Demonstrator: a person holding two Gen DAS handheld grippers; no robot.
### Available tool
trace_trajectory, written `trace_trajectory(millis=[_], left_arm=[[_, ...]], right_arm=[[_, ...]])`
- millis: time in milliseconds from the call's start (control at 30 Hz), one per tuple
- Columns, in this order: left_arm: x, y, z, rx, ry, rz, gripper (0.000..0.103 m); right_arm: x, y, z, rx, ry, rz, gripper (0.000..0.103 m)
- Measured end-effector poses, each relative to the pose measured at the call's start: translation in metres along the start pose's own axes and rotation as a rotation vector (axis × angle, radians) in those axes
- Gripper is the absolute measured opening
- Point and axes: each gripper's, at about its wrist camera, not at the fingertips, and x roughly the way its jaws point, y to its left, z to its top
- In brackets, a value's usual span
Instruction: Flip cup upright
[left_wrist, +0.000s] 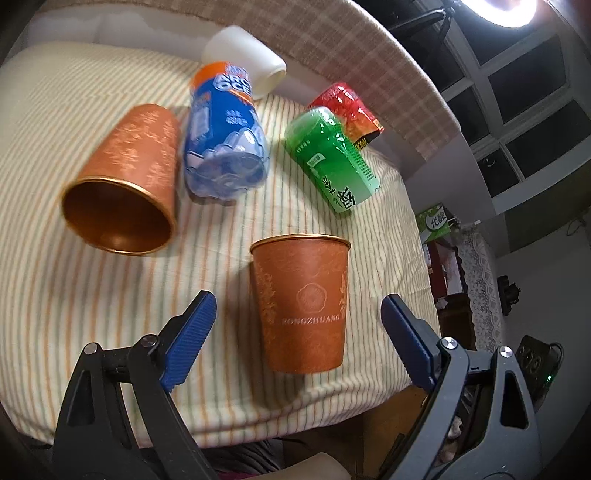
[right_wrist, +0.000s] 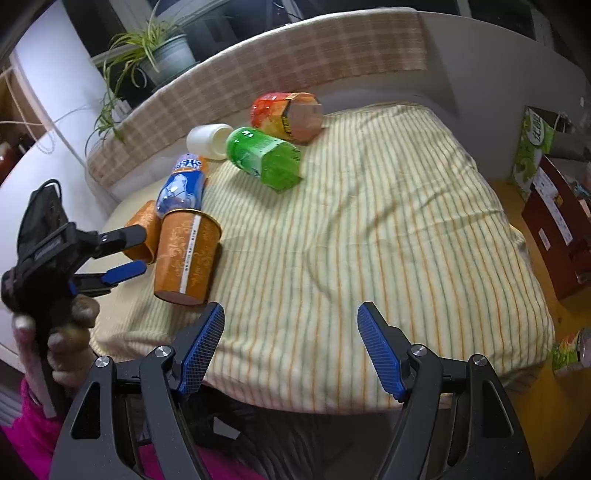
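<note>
Orange cup (left_wrist: 301, 302) upright near the bed's (left_wrist: 55, 314) front edge, left gripper (left_wrist: 299, 317) fingers released either side, right gripper (right_wrist: 291, 332) fingers released.

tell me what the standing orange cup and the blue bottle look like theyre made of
Upright orange cup: probably paper, matte printed wall with a rolled rim, a white seam strip showing in the right wrist view; the lying orange cup shows a shiny coppery lining. Blue bottle: likely thin clear plastic, glossy, with a moulded ridged base and a printed film label.
</note>
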Motion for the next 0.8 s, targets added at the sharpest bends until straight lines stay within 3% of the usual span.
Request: trace_trajectory(millis=[267, 600, 800], left_arm=[[0.02, -0.005, 0.005, 0.026, 0.024, 0.04, 0.085], [0.033, -0.004, 0.006, 0.052, 0.05, 0.036, 0.067], [0.031, -0.007, 0.004, 0.075, 0.036, 0.047, 0.066]], right_arm=[[-0.003, -0.008, -0.004, 0.01, -0.004, -0.009, 0.074], [-0.002, -0.014, -0.006, 0.031, -0.002, -0.013, 0.074], [0.0, -0.017, -0.007, 0.038, -0.001, -0.023, 0.074]])
